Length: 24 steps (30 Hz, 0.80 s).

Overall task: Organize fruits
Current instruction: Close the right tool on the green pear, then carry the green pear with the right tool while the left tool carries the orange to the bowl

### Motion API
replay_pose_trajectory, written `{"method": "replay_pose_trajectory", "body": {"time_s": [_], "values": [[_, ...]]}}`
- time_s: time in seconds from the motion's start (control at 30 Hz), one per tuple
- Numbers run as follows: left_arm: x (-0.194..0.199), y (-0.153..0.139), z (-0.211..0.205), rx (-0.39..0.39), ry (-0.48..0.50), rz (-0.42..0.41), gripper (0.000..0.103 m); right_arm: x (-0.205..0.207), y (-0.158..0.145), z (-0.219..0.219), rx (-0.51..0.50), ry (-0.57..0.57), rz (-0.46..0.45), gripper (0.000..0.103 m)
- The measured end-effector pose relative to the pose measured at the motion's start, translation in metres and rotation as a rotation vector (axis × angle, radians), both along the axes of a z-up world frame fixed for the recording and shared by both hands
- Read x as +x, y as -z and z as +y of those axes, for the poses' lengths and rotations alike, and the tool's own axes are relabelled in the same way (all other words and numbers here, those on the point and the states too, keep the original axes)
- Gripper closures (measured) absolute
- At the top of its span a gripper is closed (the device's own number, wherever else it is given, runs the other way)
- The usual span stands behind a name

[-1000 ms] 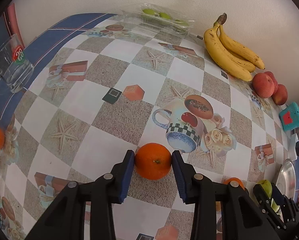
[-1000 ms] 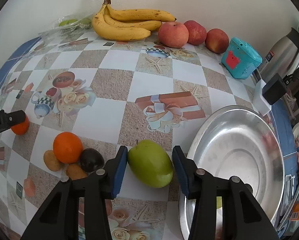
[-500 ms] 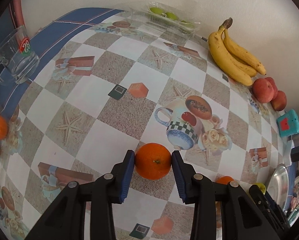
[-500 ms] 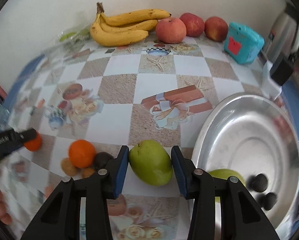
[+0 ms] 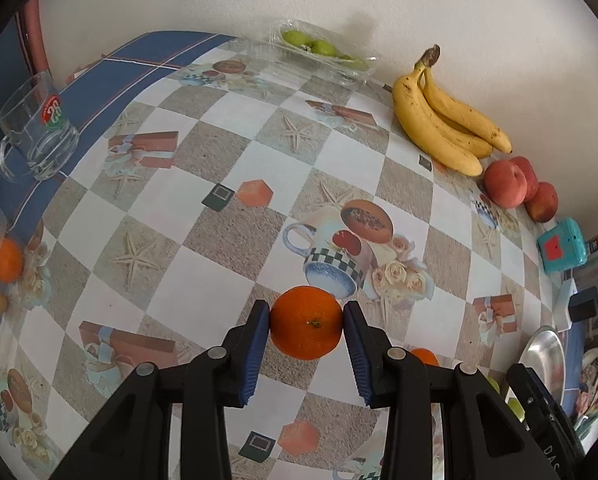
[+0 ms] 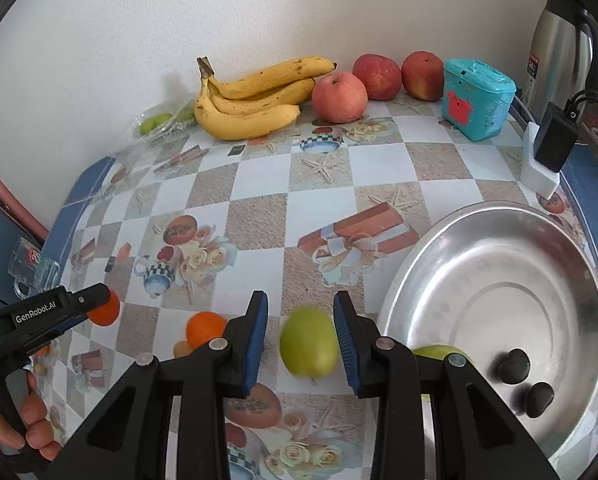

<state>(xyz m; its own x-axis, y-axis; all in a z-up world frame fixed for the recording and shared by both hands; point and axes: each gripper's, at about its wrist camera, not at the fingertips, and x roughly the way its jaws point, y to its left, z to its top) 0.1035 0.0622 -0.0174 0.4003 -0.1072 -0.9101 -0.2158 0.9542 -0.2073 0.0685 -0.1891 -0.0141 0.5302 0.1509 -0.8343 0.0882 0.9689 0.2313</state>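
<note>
A checked, picture-printed surface (image 6: 259,220) runs to a white wall, and on its right side stands a wide metal basin (image 6: 499,280) with a green fruit and two dark fruits (image 6: 513,366) lying in it. Against the wall lie a bunch of bananas (image 6: 255,104) and, beside it, three red apples (image 6: 339,96). The right hand-held gripper (image 6: 299,320) points down just beside the basin's rim; its jaws have just been closing, with a blurred green fruit (image 6: 309,342) between them, a gap showing on the picture's left of the fruit, so it is not pinched. The left hand-held gripper (image 5: 306,332) pinches an orange (image 5: 306,322) between both blue pads, above the surface. Another orange (image 6: 205,326) lies on the surface between the two grippers
</note>
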Motion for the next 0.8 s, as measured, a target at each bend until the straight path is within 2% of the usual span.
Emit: {"method": "replay_pose_trajectory", "body": {"time_s": [0.13,0.23,0.27,0.43,0.53,0.67,0.8], "values": [[-0.001,0.005,-0.004,0.004,0.004,0.023,0.062,0.001,0.007,-0.002,-0.007,-0.002,0.027,0.068],[0.000,0.007,-0.004,0.003,0.004,0.034,0.062,0.002,0.020,-0.001,-0.004,-0.015,0.080,0.067],[0.000,0.007,-0.005,0.004,0.005,0.036,0.062,0.002,0.022,-0.001,0.005,-0.017,0.086,0.063],[0.000,0.009,-0.003,-0.003,-0.002,0.047,0.062,0.001,0.022,-0.001,0.002,-0.015,0.082,0.057],[0.000,0.010,-0.003,-0.006,-0.006,0.050,0.062,0.001,0.025,-0.004,0.046,-0.002,0.090,0.057],[-0.001,0.011,-0.004,-0.005,-0.003,0.053,0.062,0.004,0.042,-0.002,0.155,-0.021,0.159,0.052],[0.000,0.014,-0.004,-0.006,-0.004,0.059,0.062,0.004,0.048,0.007,0.109,-0.038,0.178,0.055]]}}
